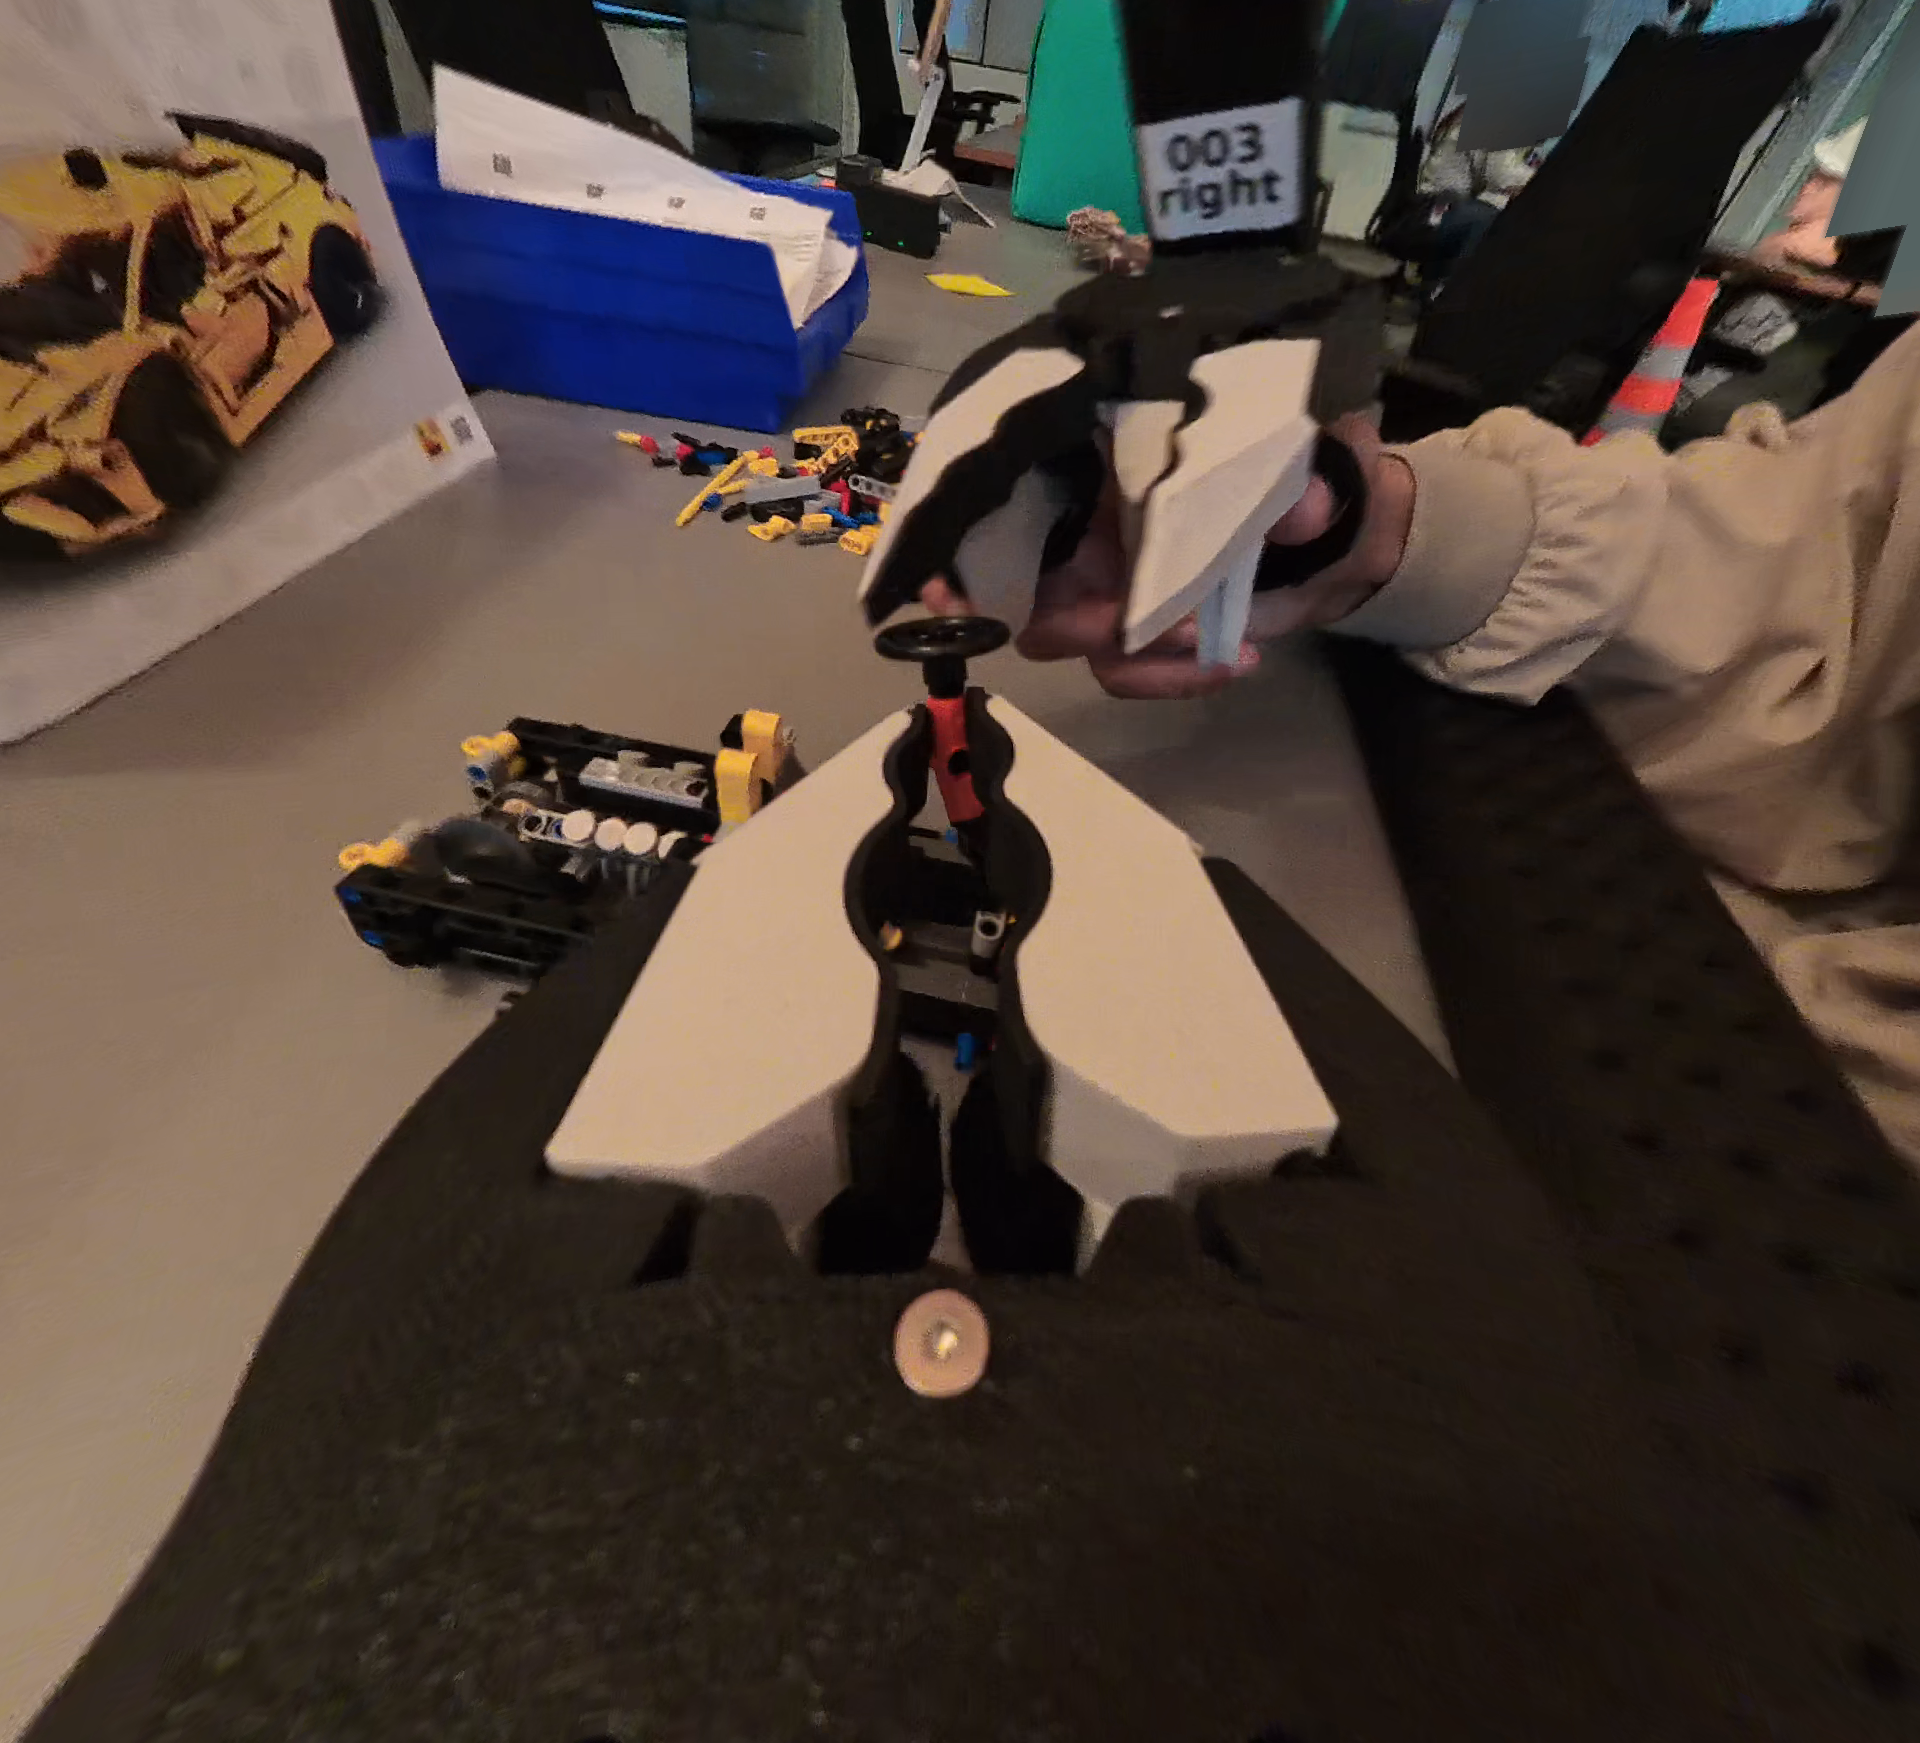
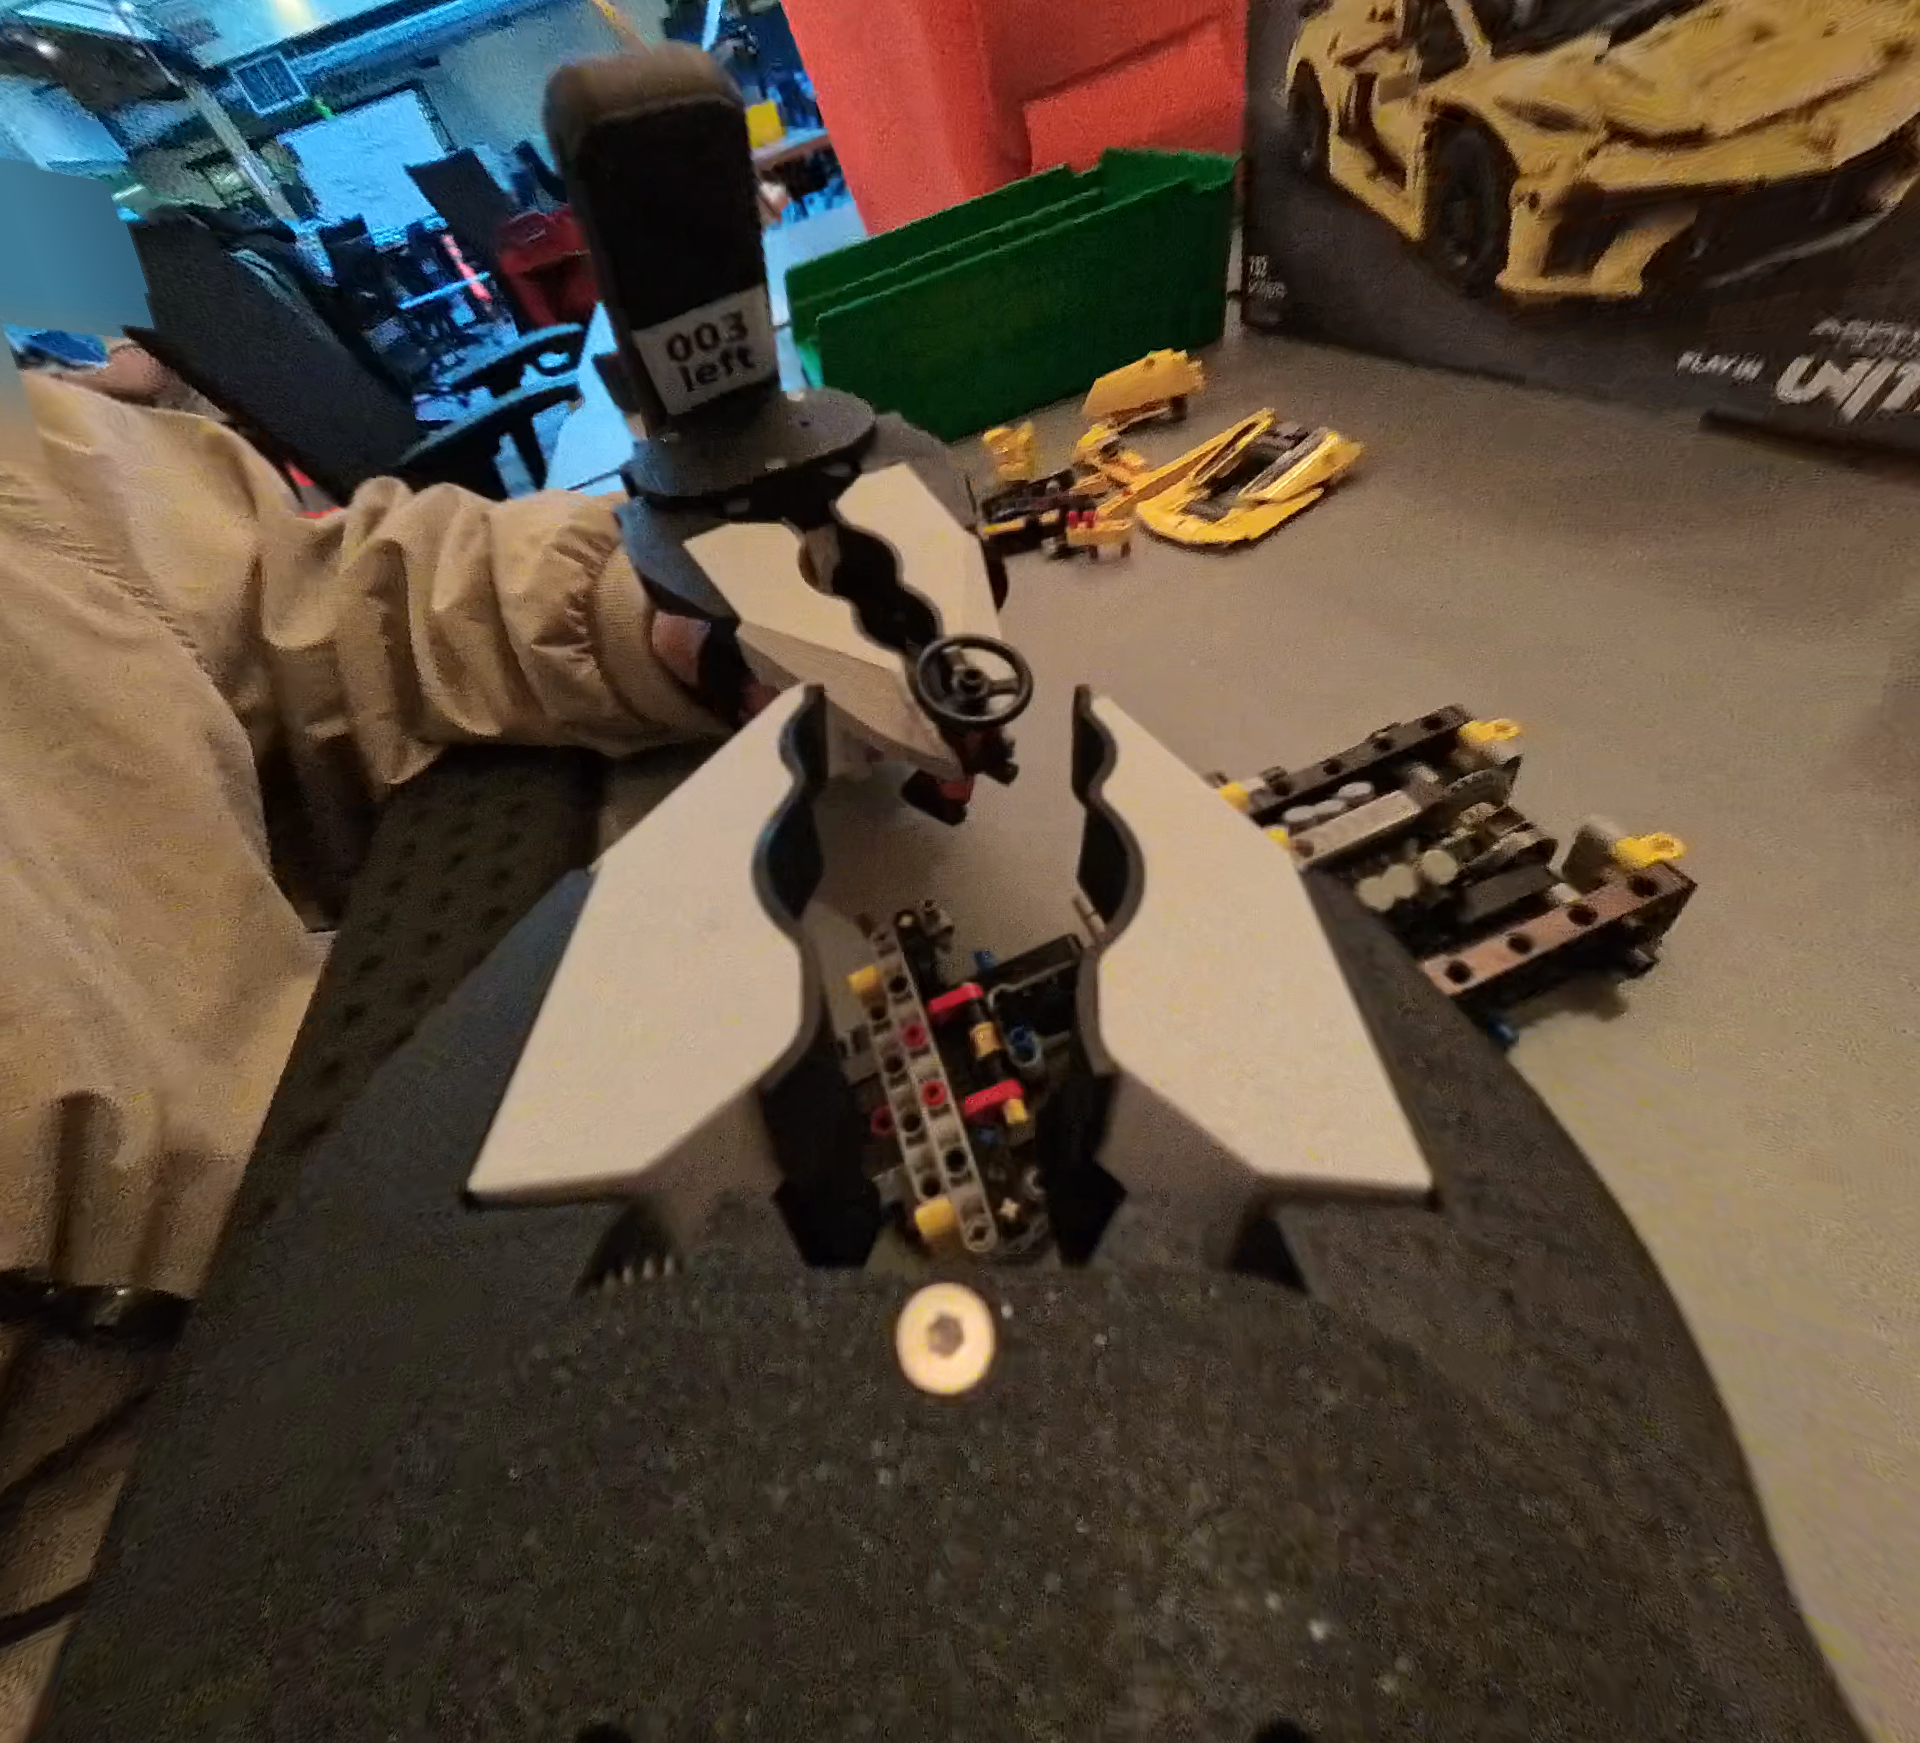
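Grippers: we count two; our left gripper (image 1: 948,717) has its jaws pinched narrow on the red stem of one steering wheel piece (image 1: 942,641); our right gripper (image 2: 948,727) stands wide, holding nothing, its tips either side of that wheel.
Builds: one dark chassis (image 1: 566,836) on the grey table (image 1: 260,914), left of the left gripper; one brick block (image 2: 940,1070) under the right jaws.
Bins: one blue bin (image 1: 623,311), one green bin (image 2: 1013,301), both far.
Room: bare table near left; one loose pile (image 1: 795,478) beyond.
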